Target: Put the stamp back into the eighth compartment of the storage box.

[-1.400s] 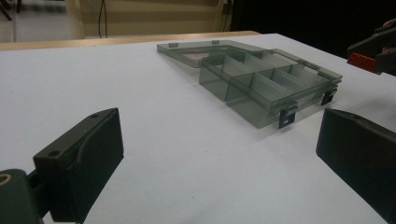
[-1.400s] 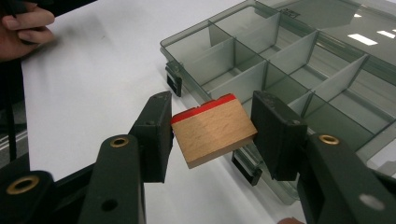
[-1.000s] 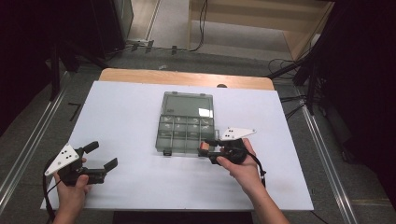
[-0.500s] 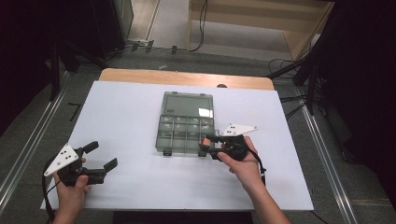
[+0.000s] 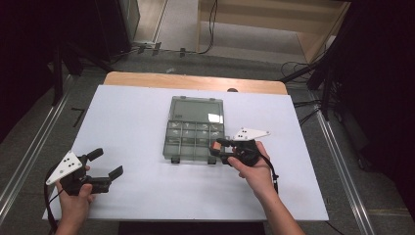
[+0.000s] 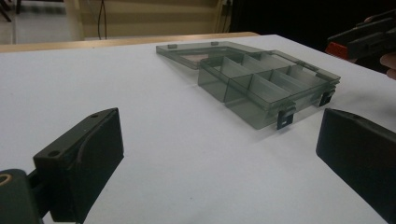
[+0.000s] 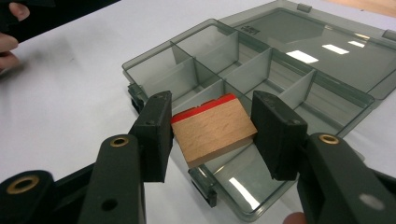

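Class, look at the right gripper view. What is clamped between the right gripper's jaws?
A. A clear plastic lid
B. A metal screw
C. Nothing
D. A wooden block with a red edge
D: the right gripper is shut on a wooden block with a red edge, held above the open compartment box.

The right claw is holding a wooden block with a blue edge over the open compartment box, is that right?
Not quite: the edge is red, not blue. The right gripper view shows the right claw clamped on the wooden block with its red edge, held over the open compartment box.
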Demonstrator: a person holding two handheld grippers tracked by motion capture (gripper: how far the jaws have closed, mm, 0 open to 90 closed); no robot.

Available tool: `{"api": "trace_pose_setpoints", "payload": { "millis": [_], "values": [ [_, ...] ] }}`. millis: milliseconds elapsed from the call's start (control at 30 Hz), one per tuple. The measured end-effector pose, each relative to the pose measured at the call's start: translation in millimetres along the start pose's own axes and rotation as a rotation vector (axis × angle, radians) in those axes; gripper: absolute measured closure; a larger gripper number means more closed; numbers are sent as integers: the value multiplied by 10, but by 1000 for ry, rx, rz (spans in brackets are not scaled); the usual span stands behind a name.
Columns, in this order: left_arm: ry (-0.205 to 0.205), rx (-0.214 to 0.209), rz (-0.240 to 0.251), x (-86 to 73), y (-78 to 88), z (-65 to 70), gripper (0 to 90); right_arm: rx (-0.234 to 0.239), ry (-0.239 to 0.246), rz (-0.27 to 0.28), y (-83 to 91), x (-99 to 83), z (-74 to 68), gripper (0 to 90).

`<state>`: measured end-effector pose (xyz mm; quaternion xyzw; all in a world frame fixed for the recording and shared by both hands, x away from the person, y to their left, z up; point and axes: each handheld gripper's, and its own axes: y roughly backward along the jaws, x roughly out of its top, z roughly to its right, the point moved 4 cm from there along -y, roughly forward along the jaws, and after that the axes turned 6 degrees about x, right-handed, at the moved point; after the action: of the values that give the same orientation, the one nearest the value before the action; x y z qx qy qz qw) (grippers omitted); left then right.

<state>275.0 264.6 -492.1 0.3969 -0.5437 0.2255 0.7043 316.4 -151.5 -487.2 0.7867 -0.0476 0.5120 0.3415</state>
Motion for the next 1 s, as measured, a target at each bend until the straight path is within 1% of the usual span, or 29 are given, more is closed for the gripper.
{"api": "trace_pose_setpoints", "payload": {
  "millis": [100, 267, 367, 467, 567, 700, 733, 800, 867, 900, 1000],
  "values": [
    [0, -1, -2, -3, -2, -3, 3, -7, 1, 2, -10, -4, 28, 485],
    [1, -2, -5, -7, -5, -4, 3, -23, 0, -14, -48, -36, 86, 485],
    [-1, -2, -3, -9, -13, -2, 3, -32, -7, -21, -61, -59, 120, 484],
    [-5, -2, -6, -8, -12, 3, 3, -53, -12, -19, -71, -82, 160, 484],
    [-5, -1, -6, -7, -13, 4, 3, -58, -21, -11, -86, -102, 189, 482],
    [-6, -4, -6, -6, -18, 12, 3, -71, -30, -15, -112, -124, 215, 476],
    [-7, -5, -6, -6, -19, 14, 3, -74, -33, -11, -118, -126, 223, 464],
    [-8, -6, -8, -5, -22, 18, 3, -70, -44, 8, -122, -120, 239, 371],
    [-14, -6, -8, 1, -23, 19, 3, -69, -40, 24, -108, -106, 234, 293],
    [-10, -6, -3, 5, -23, 20, 3, -70, -44, 21, -90, -103, 227, 241],
    [-9, -9, -2, 15, -31, 27, 3, -85, -52, 14, -37, -106, 200, 147]
  ]
}}
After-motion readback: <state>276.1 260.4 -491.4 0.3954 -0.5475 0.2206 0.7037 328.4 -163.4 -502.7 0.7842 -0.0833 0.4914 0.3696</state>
